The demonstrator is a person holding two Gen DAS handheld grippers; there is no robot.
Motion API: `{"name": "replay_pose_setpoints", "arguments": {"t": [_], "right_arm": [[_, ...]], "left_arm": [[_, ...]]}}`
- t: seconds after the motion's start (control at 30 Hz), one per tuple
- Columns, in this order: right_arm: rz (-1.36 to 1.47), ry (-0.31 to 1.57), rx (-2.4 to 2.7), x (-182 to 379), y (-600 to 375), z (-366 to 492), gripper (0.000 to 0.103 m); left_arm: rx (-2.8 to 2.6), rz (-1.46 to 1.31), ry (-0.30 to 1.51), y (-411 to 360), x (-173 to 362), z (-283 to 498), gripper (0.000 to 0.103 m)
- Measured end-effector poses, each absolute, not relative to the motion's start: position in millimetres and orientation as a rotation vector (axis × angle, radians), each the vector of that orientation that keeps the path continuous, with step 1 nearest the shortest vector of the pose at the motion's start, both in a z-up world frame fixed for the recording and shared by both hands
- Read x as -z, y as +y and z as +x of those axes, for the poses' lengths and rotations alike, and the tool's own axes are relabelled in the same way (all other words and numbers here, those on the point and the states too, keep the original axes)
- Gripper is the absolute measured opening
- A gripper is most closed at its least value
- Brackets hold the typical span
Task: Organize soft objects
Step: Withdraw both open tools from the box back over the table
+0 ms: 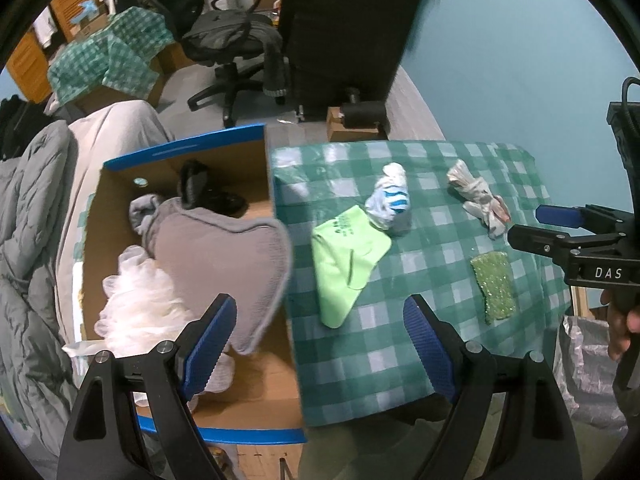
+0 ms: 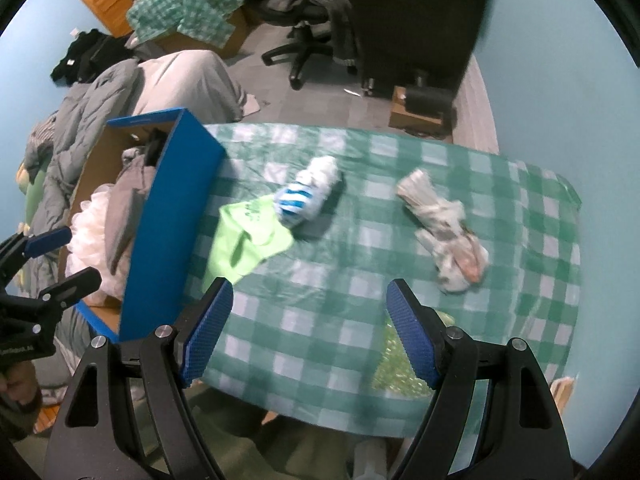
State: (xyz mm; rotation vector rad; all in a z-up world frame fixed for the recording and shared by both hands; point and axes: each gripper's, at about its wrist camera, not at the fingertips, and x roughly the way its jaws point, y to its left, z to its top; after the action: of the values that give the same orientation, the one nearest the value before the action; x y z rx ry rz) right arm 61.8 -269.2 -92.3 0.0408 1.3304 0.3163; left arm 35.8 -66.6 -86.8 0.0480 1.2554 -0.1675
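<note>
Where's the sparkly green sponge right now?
The sparkly green sponge lies flat on the checkered tablecloth, near its front edge on the right side of the left wrist view, below the white glove.

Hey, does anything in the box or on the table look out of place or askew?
The grey pillow sits tilted in the box, one corner hanging over the wall beside the table. The rest lies loose but unremarkable.
</note>
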Motion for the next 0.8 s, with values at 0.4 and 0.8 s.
{"name": "replay_pose_setpoints", "arguments": {"t": [0.4,0.8], "right_arm": [[0.083,1.363,-0.230,110,-330,48,0.079],[0.115,1.412,-0.184,141,-363,39,0.079]], "left_arm": [[0.214,0.102,1.286,-112,108,42,0.087],[0.252,0.161,1.332,-146,145,53,0.087]]}}
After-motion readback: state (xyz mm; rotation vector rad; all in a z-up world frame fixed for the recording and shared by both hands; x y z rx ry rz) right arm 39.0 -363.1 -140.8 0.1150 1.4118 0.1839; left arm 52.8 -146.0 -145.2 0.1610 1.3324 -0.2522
